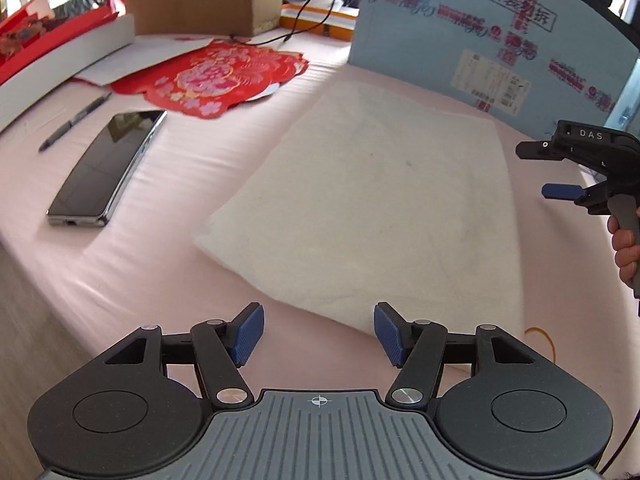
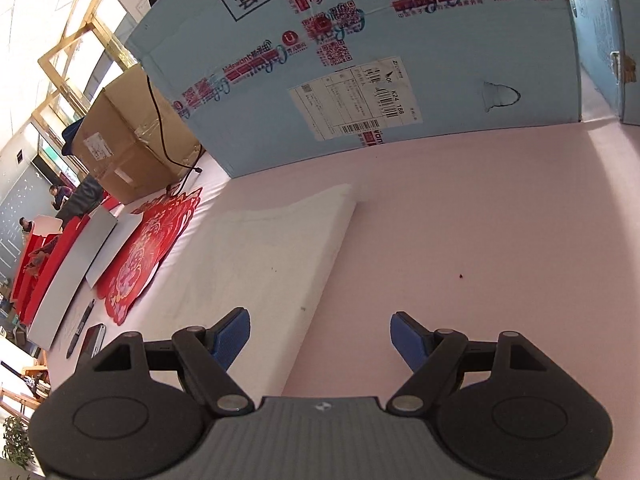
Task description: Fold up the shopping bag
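The white shopping bag [image 1: 372, 208] lies flat as a rectangle on the pink desk [image 1: 168, 216], between the phone [image 1: 106, 168] and the blue carton [image 1: 500, 48]; this could be a bag laid out for folding or one already folded. The left hand-held gripper [image 1: 319, 336] hangs over its near edge and the right hand-held gripper [image 2: 320, 344] over its right edge, both with jaws wide and holding nothing. Risks, as a judgement: the thin fabric may slip from the pads or lift as a single layer, and dragging may skew the edges toward the phone.
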Motion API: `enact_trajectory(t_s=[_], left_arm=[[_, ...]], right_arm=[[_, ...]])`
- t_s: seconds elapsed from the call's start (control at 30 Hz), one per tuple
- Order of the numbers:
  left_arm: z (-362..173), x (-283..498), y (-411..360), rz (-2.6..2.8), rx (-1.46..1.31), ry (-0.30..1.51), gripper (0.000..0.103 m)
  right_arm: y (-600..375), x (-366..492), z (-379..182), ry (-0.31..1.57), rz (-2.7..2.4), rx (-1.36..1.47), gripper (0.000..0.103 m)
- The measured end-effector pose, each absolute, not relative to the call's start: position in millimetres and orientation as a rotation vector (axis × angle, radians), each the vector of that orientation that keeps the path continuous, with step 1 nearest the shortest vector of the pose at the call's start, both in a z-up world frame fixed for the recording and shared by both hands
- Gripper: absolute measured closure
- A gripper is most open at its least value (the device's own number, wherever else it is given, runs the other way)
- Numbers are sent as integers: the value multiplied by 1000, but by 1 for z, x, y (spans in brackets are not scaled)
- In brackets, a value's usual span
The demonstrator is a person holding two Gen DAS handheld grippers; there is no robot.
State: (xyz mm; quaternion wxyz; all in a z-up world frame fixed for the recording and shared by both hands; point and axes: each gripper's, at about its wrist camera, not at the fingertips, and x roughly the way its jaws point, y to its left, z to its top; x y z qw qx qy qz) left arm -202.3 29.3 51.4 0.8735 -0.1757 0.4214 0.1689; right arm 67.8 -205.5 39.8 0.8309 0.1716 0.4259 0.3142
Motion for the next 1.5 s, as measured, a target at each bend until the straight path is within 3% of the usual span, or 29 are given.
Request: enact_trajectory(t_s=[0.43,0.53,0.6,0.73,0.87,1.23,1.37,1.5], left_arm=[[42,-173,13,400,-168,876,29],[43,-172,14,402,-168,877,28],[45,-172,13,405,-164,877,28],[62,-174,-2,444,-40,812,29],[83,-175,-22,332,17,707,29],[51,-136,-99,-110,195,741,31],[43,-130,-102,-108,280,761,50],[48,-130,-93,-148,353,731,50]], right_arm=[[-162,142,32,925,730,388,25],[-158,146,33,933,721,363,46],[-156,147,34,937,710,337,53],[-154,147,36,943,692,305,86],[-164,143,39,933,670,349,96],[-210,102,63,861,544,529,100],[-238,76,76,793,464,561,100],[-278,49,83,743,358,584,100]])
